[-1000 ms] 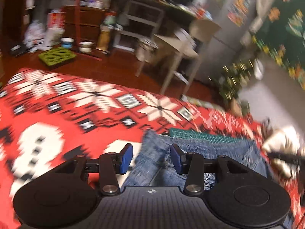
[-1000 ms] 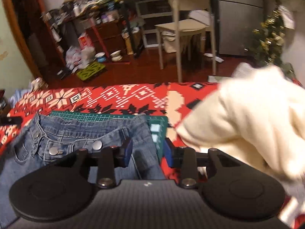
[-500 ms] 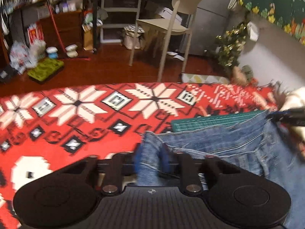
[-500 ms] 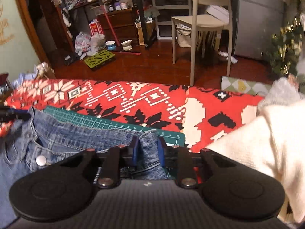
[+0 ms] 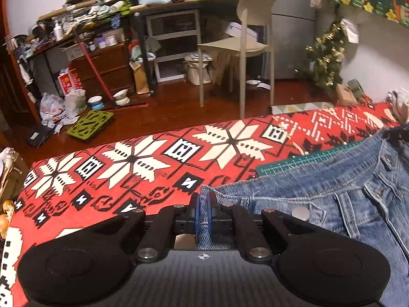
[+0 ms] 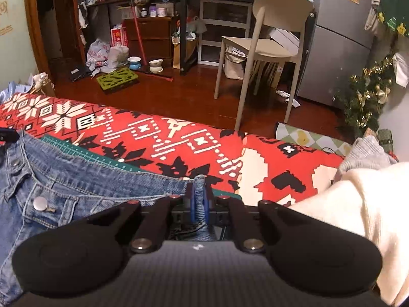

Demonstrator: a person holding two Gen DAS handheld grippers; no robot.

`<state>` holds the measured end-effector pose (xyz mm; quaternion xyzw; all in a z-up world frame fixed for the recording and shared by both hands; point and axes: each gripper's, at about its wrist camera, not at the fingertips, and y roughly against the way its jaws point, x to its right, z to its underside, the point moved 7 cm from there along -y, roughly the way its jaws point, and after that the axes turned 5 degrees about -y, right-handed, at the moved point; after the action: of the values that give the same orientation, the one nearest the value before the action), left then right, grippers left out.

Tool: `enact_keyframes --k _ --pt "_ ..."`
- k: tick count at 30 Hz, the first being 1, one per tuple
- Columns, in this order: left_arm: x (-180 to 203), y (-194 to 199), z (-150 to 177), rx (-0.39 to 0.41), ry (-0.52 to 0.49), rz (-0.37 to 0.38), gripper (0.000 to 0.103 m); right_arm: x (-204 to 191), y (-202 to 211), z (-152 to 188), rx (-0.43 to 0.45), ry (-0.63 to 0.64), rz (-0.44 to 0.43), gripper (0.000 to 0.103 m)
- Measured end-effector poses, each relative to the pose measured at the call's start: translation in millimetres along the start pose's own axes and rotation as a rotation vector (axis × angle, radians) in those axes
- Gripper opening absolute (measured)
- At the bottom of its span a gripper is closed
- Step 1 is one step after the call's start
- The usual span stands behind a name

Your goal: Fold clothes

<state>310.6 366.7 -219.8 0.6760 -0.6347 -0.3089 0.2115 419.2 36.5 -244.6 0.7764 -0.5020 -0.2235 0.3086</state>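
Blue jeans [image 5: 319,204] lie waistband up on a green cutting mat [image 5: 306,161] over a red patterned blanket [image 5: 127,168]. My left gripper [image 5: 203,202] pinches the waistband's left corner between its blue pads; its jaws are opening slightly, and the denim is still clamped. In the right wrist view, the jeans [image 6: 76,186] stretch leftward. My right gripper [image 6: 199,192] holds the waistband's right corner, a fold of denim standing between its pads; these jaws are opening a little too. The trouser legs are out of sight below both cameras.
A cream sweater [image 6: 358,204] and a grey knit [image 6: 365,153] lie piled on the blanket to the right. Past the blanket's far edge is a wooden floor with a beige chair [image 6: 268,38], cluttered desks and a small Christmas tree [image 5: 327,58].
Both grippers went from open over the jeans to closed on the waistband corners. Both wrists rolled, and the views have levelled out and sharpened.
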Motion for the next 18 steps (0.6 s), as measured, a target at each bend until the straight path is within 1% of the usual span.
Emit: enact_keyframes --k 1,2,5,8,10,13,15,18 --pt "-1.7 0.3 -0.6 0.0 0.009 -0.013 0.025 3.6 0.8 -1.0 0.002 -0.008 0.014 0.033" --pt "-5.2 3.8 -1.1 0.003 0.023 -0.022 0.036 6.3 2.1 -1.7 0.005 -0.013 0.015 0.033" --pt "-17.7 17.3 -2.3 0.012 0.071 -0.045 0.036 13.3 18.3 -4.3 0.018 -0.04 -0.004 0.032" --pt "-27.5 42.7 -4.3 0.022 0.163 -0.027 0.036 15.1 47.4 -6.0 0.036 -0.048 -0.016 0.033" --pt "-27.0 63.6 -3.0 0.026 0.22 0.007 0.037 12.6 73.0 -3.8 0.03 -0.069 -0.041 0.034" --pt "-15.7 99.7 3.0 0.017 0.302 0.073 0.038 5.3 111.0 3.4 0.017 -0.11 -0.08 0.036" --pt "-1.8 123.4 9.7 0.0 0.332 0.113 0.038 -1.9 137.8 11.9 0.006 -0.126 -0.103 0.036" --pt "29.7 162.3 21.6 -0.031 0.333 0.172 0.038 -19.0 184.3 26.8 -0.003 -0.114 -0.126 0.038"
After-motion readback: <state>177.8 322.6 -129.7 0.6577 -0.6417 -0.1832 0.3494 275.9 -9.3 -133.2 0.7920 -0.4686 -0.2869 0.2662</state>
